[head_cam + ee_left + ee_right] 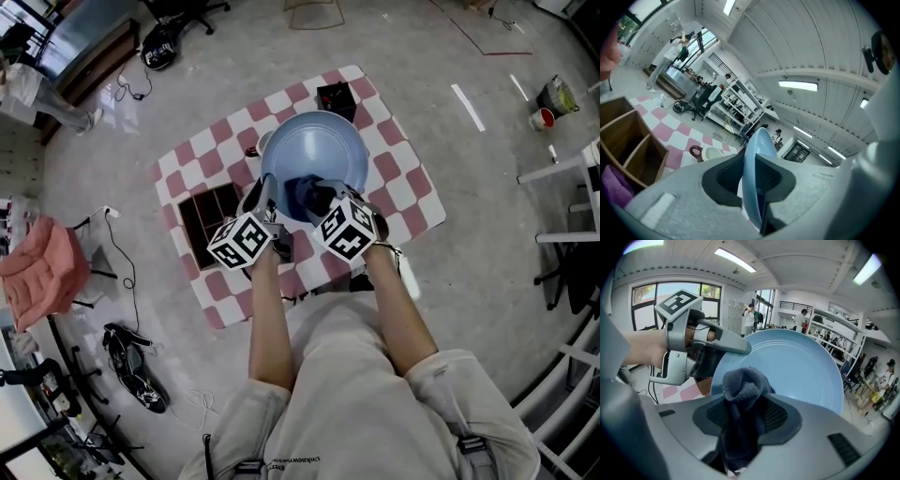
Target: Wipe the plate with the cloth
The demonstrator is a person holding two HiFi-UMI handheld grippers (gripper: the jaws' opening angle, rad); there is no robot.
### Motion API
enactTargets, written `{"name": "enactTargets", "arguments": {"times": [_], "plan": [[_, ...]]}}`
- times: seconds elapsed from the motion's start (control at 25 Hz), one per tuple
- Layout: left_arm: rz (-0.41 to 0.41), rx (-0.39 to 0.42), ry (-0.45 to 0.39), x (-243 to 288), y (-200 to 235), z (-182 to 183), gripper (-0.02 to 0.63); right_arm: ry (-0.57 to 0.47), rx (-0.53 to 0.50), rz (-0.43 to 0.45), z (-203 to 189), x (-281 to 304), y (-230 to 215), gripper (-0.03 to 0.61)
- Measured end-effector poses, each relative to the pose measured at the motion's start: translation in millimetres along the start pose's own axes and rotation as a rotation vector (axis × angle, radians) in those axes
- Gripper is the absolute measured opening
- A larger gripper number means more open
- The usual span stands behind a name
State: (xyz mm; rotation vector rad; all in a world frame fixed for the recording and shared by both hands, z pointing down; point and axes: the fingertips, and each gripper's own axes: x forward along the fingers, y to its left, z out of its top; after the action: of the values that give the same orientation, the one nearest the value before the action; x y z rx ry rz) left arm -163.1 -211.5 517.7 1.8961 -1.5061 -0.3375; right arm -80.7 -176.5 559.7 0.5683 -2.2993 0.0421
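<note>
Forearms [272, 319] reached forward, side by side. Left gripper [752, 187] was clamped on the plate [757, 154] rim, plate tilted above the table [412, 202]. Right gripper [743, 416] pinched the cloth [740, 385], bunched at the plate's face. Beyond: crate [208, 214] on the left, black box [336, 97] at the far edge.

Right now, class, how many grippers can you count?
2: the left gripper clamps the plate at its rim; the right gripper holds the cloth over it.
</note>
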Motion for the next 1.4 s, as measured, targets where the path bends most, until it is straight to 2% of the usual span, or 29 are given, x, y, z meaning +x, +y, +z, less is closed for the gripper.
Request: {"name": "enactTargets", "arguments": {"times": [0.44, 0.76, 1.4], "plan": [[-0.051, 0.051, 0.067, -1.3, -12.7, -5.2, 0.054, -0.114, 0.106, -0.010, 29.2, 1.8, 0.1, 0.178], [-0.068, 0.048, 0.058, -11.9, -12.7, -4.3, 0.055, -0.153, 0.110, -0.025, 40.7, 2.0, -0.5, 0.178], [-0.105, 0.057, 0.087, -22.9, -15.1, -6.0, 0.057, -0.209, 0.172, -0.121, 51.5, -4.4, -9.1, 0.179]]}}
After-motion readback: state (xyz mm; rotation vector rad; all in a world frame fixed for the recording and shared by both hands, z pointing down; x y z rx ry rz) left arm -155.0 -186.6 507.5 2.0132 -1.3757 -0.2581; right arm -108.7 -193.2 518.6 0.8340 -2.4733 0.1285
